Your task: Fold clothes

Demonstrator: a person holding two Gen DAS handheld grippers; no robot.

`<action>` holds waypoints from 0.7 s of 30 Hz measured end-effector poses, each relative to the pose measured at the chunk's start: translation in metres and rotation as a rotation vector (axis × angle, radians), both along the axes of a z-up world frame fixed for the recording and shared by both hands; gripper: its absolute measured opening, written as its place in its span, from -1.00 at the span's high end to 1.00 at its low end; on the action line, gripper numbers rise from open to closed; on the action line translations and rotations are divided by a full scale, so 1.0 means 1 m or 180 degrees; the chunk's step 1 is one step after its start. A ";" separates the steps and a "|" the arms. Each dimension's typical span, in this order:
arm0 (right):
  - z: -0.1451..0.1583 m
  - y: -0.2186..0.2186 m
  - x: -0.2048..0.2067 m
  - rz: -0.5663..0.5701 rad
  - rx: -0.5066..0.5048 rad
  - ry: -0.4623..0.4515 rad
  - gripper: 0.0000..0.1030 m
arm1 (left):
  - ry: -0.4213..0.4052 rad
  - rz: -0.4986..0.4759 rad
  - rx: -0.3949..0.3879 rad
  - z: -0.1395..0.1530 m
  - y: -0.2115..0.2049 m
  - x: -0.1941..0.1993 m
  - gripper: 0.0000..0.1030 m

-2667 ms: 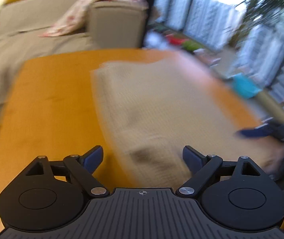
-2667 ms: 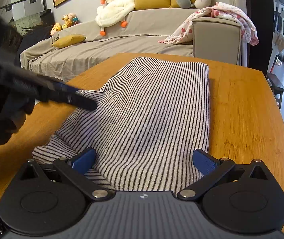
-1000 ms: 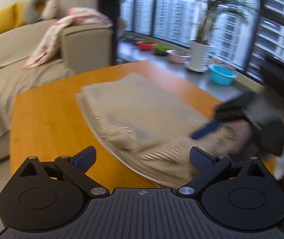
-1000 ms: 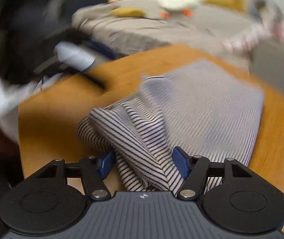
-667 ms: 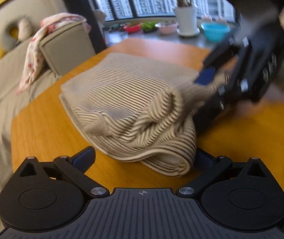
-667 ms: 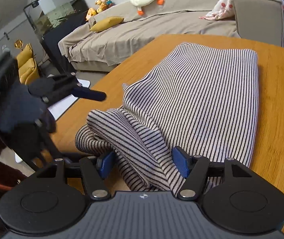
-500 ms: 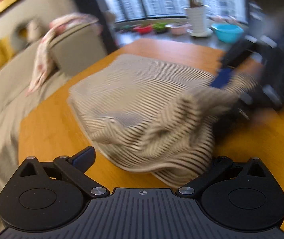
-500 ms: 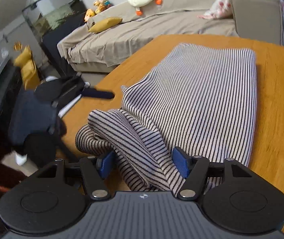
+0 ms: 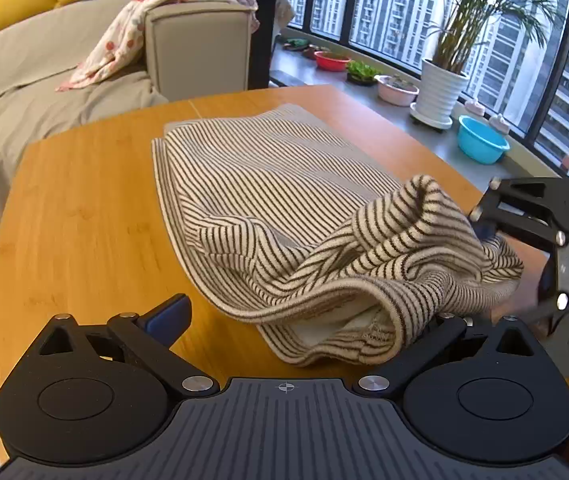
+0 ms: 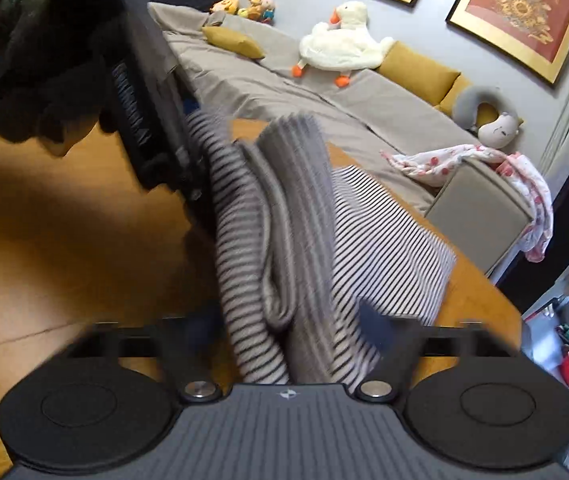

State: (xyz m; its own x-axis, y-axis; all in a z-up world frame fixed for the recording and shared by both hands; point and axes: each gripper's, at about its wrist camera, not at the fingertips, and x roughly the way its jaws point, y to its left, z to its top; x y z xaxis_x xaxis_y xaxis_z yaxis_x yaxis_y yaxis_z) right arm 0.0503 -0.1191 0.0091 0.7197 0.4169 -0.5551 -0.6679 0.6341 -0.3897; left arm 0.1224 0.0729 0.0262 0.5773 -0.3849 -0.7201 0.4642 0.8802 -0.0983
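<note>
1. You have no readable writing in either view; the only mark is a small crosshair symbol moulded on each gripper body.
2. Around you: a grey-covered sofa (image 10: pixel 324 92) with yellow cushions, a plush duck (image 10: pixel 344 46), a neck pillow (image 10: pixel 484 108) and a pink spotted blanket (image 9: pixel 152 20) draped over its armrest. Framed red pictures (image 10: pixel 520 12) hang on the wall. Along the window ledge stand a potted palm (image 9: pixel 440 92), a blue bowl (image 9: pixel 482 144), a pink bowl (image 9: pixel 398 90) and a red bowl (image 9: pixel 331 60).
3. The striped garment (image 9: pixel 284 200) lies on the wooden table (image 9: pixel 76 216); its far part is flat and its near end is bunched and lifted.
4. Your left gripper (image 9: pixel 300 318) has its jaws spread wide. The garment's rolled hem sits between them and covers the right fingertip, while the left finger (image 9: pixel 168 314) is clear of the cloth.
5. Your right gripper (image 10: pixel 292 330) has a thick fold of the striped cloth between its narrowed jaws and holds it above the table; this view is motion-blurred. In the left view it stands just beside the raised bunch, at the cloth's right edge.
6. In the right view the left gripper's dark body crowds the upper left, close against the lifted fabric.
</note>
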 end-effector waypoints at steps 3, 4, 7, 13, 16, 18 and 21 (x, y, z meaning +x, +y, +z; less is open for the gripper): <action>0.020 -0.003 0.007 0.0024 0.0138 0.0110 0.34 | 0.0007 -0.0066 -0.0267 0.011 0.016 -0.002 -1.00; 0.025 -0.004 0.007 0.0045 0.0129 0.0096 0.36 | 0.0003 -0.0096 -0.0374 0.015 0.023 -0.003 -1.00; 0.026 -0.004 0.006 0.0087 0.0011 0.0048 0.37 | -0.0093 -0.0061 -0.0699 0.035 0.050 -0.006 -1.00; 0.019 0.006 0.001 0.0220 -0.0164 0.0281 0.41 | -0.0394 0.0139 -0.0646 0.046 0.058 0.024 -1.00; 0.015 0.011 -0.002 0.0286 -0.0252 0.0398 0.47 | -0.0305 0.0048 -0.0252 0.020 0.036 0.055 -1.00; 0.028 0.007 -0.008 0.0387 -0.0267 0.0534 0.49 | -0.0175 -0.0048 -0.0028 -0.002 0.025 0.070 -0.96; 0.068 -0.007 -0.020 0.0629 -0.0287 0.0695 0.50 | -0.0106 -0.0207 -0.0155 -0.011 0.024 0.075 -0.97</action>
State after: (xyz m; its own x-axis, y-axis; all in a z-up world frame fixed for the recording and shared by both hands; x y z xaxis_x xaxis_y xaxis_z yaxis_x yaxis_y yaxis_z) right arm 0.0304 -0.1257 0.0771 0.4893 0.4789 -0.7288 -0.8489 0.4530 -0.2723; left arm 0.1974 0.0974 0.0155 0.5732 -0.4565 -0.6805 0.5241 0.8426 -0.1238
